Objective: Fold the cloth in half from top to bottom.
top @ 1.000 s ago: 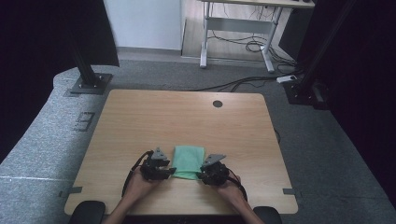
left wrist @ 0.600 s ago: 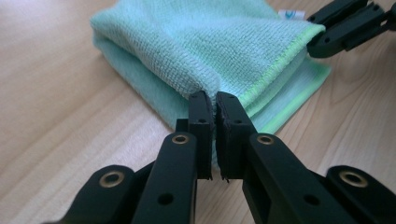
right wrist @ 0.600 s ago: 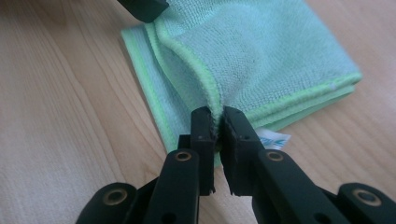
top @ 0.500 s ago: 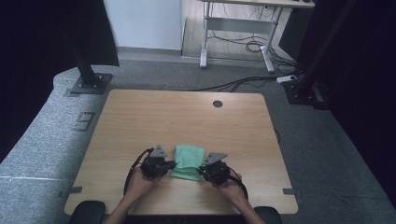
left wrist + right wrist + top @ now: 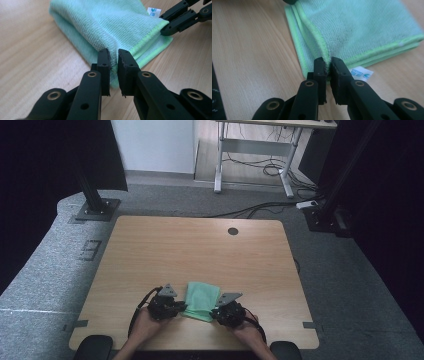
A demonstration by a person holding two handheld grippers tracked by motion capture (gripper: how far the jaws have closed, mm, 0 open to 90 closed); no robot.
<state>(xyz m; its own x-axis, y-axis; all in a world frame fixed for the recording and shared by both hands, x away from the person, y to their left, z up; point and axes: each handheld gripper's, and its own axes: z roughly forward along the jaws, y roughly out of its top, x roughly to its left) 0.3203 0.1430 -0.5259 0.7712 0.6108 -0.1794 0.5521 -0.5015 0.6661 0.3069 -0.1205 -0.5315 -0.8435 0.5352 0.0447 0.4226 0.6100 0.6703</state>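
The worktop [image 5: 165,250] is a pale wood-grain board with rounded corners, standing on grey carpet. A round dark cable hole [image 5: 232,231] sits near its far edge, right of the middle. A folded green cloth [image 5: 201,298] lies flat on the wood well nearer the person than that hole, close to the near edge and slightly left of the hole's line. The cloth is folded into layers with a lighter stitched hem, and a small white label [image 5: 361,72] sticks out at one corner onto the wood.
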